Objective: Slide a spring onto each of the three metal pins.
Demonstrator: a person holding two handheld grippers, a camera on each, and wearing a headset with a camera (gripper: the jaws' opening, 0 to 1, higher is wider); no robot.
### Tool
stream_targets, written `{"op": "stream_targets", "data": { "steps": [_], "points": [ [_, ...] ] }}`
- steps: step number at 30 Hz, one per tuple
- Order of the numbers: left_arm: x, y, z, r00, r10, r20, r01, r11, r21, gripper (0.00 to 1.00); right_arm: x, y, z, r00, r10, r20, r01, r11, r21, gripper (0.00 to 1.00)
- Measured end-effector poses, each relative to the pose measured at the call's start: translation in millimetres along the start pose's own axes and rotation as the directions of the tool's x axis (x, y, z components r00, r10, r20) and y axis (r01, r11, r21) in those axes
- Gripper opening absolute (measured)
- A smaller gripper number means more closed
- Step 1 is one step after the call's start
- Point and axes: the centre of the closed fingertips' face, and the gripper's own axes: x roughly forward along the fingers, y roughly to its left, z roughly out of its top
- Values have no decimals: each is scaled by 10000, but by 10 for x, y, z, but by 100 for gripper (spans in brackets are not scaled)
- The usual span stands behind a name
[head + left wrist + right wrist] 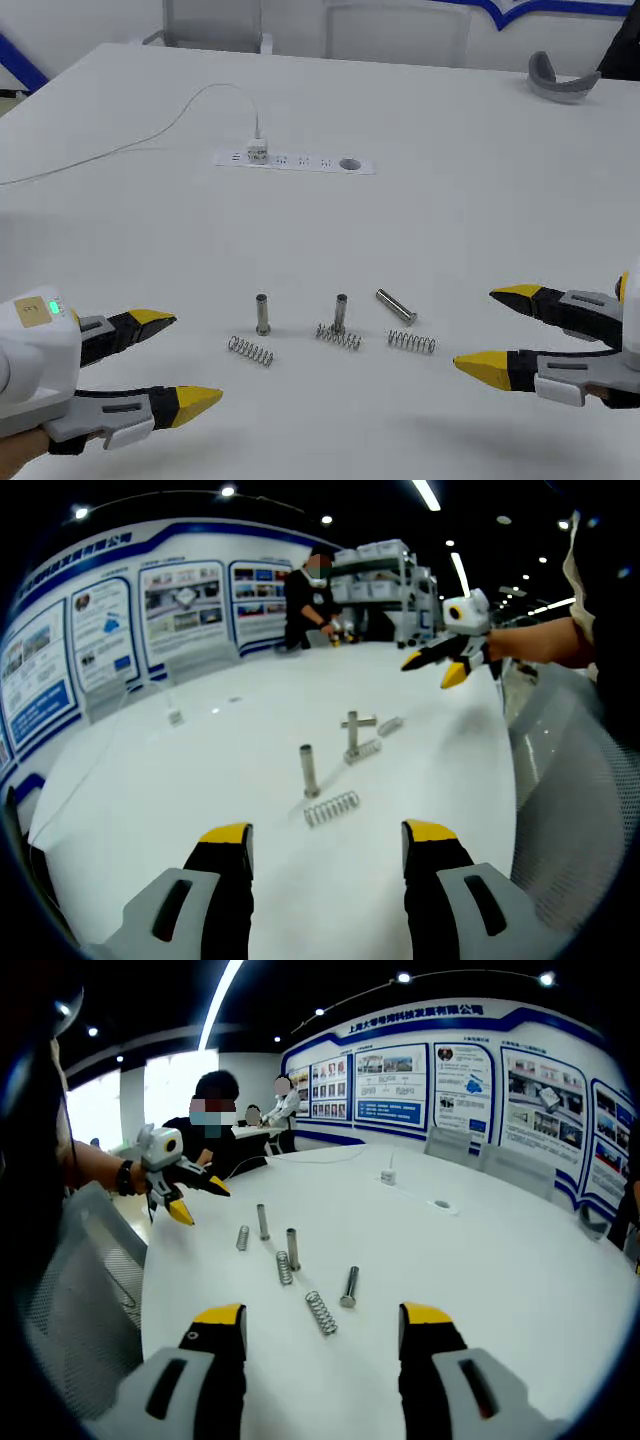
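Head view: three springs point(250, 351) lie in a row on the surface point(450, 220), one beside each pin point(262, 313), paired ready for threading. Two pins stand; the right pin point(396, 307) lies flat. The left tongs point(193, 358) and right tongs point(477, 328) hover either side, both wide and empty.

Left gripper view: its jaws bracket the near spring point(331, 808), likely the first pick.

Right gripper view: its jaws aim at the right pin point(349, 1286), which probably needs holding to be threaded.

On your table point(480, 200), the left pin point(262, 313) and middle pin point(341, 312) stand, the right pin point(396, 307) lies flat, the left spring point(250, 351), middle spring point(338, 337) and right spring point(411, 342) lie just before them, and a power strip point(295, 160) sits well behind.
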Motion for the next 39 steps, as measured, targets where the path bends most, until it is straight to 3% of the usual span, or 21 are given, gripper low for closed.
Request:
{"op": "stream_targets", "data": {
  "steps": [17, 39],
  "points": [
    [9, -17, 4, 10000, -63, -8, 63, 10000, -7, 60, 67, -110, 82, 9996, -203, -171, 203, 9998, -11, 59],
    [24, -40, 16, 10000, -74, 3, 74, 10000, -5, 59, 537, -363, 317, 9956, -550, -762, 509, 9972, -544, 48]
  ]
}}
